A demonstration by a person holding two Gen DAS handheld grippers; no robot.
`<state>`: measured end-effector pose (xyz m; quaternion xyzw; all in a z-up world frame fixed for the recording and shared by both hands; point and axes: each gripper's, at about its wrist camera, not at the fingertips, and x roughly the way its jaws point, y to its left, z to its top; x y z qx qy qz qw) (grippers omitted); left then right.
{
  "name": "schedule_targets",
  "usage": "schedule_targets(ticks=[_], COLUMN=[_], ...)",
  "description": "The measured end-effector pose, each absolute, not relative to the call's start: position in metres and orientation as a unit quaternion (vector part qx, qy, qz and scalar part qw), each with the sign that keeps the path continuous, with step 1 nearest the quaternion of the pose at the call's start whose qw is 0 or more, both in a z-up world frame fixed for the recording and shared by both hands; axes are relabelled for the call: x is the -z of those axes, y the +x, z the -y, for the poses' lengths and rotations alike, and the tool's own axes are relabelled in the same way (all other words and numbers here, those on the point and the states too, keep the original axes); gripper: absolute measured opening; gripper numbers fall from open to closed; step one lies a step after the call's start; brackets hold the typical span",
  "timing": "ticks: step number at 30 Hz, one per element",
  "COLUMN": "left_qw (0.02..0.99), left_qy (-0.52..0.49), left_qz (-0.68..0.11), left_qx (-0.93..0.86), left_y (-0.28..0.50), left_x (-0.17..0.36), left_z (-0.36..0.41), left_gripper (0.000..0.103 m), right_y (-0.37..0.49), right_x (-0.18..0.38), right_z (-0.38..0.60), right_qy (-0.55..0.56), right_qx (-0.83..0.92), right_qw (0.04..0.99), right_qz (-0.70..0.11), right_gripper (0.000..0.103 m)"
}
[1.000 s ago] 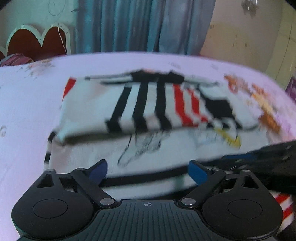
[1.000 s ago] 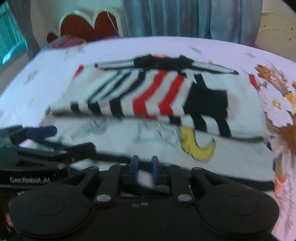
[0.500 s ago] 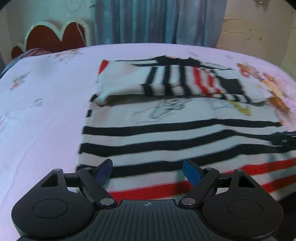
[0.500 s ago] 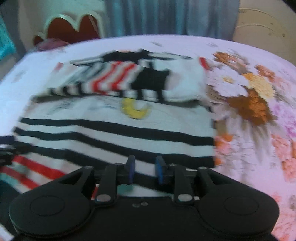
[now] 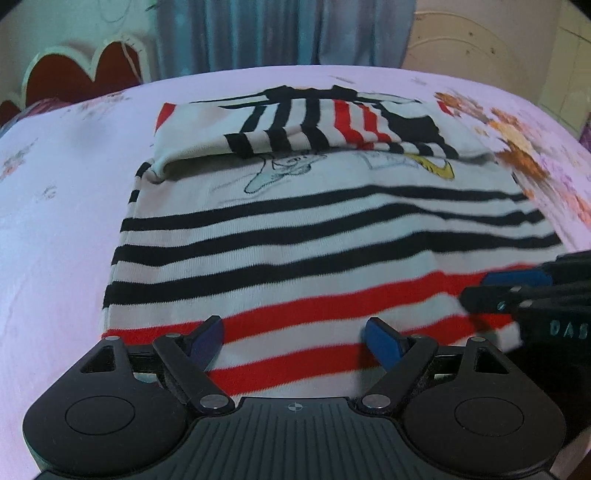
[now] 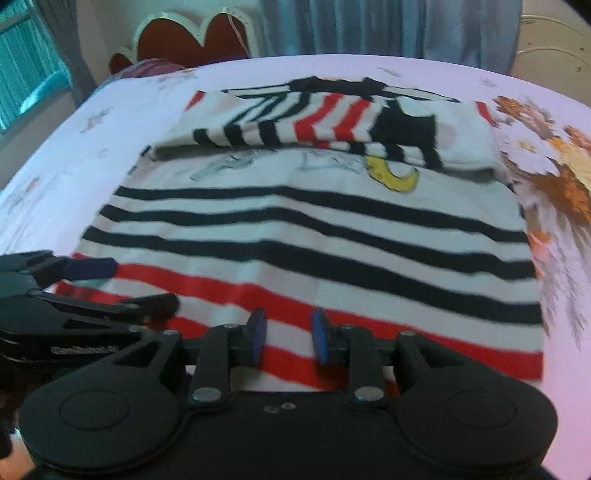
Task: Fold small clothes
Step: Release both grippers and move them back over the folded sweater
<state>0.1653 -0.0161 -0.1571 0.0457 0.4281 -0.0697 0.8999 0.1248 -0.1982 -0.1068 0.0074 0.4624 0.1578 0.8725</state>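
I record the bed (image 5: 55,229), under a pale pink sheet with a floral print, as the largest item and my landmark; everything below is placed relative to it. At its far end stand a red scalloped headboard (image 5: 74,74) and a blue-grey curtain (image 5: 280,33). Lying flat across the middle of the bed is the striped shirt (image 5: 314,229), white with black bands and red bands at the hem nearest my cameras. Its far part is folded back over the body, forming a layered panel with the sleeves (image 5: 332,125) doubled across it toward the headboard; a line drawing and a yellow crescent print (image 6: 395,173) show just below that fold edge. The shirt's edges sit inside the bed's borders, with sheet visible on both sides. My left gripper (image 5: 293,338) hangs over the near hem at the foot side of the bed, its blue pads spread wide with red-striped cloth showing between them and nothing pinched. My right gripper (image 6: 288,338) hangs over the same hem, its pads parted by a narrower gap, likewise clamping nothing that I can see. Each gripper appears at the edge of the other's view, side by side over the hem; whether the fingertips touch the fabric I cannot tell.
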Motion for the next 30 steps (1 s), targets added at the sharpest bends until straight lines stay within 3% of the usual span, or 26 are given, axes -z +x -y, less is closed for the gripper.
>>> schedule_targets(ticks=[5, 10, 18, 30], left_qw=[0.897, 0.897, 0.902, 0.892], left_qy=[0.041, 0.028, 0.013, -0.036], left_qz=[-0.434, -0.432, -0.424, -0.444], left_qx=[0.078, 0.086, 0.082, 0.076], left_y=[0.152, 0.132, 0.104, 0.061], left_x=[0.154, 0.153, 0.144, 0.156], left_z=[0.004, -0.010, -0.035, -0.082], left_gripper=[0.083, 0.083, 0.083, 0.083], right_y=[0.105, 0.080, 0.045, 0.007], right_x=[0.105, 0.103, 0.095, 0.105], right_z=[0.218, 0.238, 0.255, 0.286], right_qy=[0.001, 0.005, 0.025, 0.093], right_qx=[-0.105, -0.059, -0.013, 0.024], right_qw=[0.880, 0.884, 0.890, 0.877], right_qz=[-0.463, -0.463, -0.454, -0.471], right_gripper=[0.039, 0.043, 0.058, 0.060])
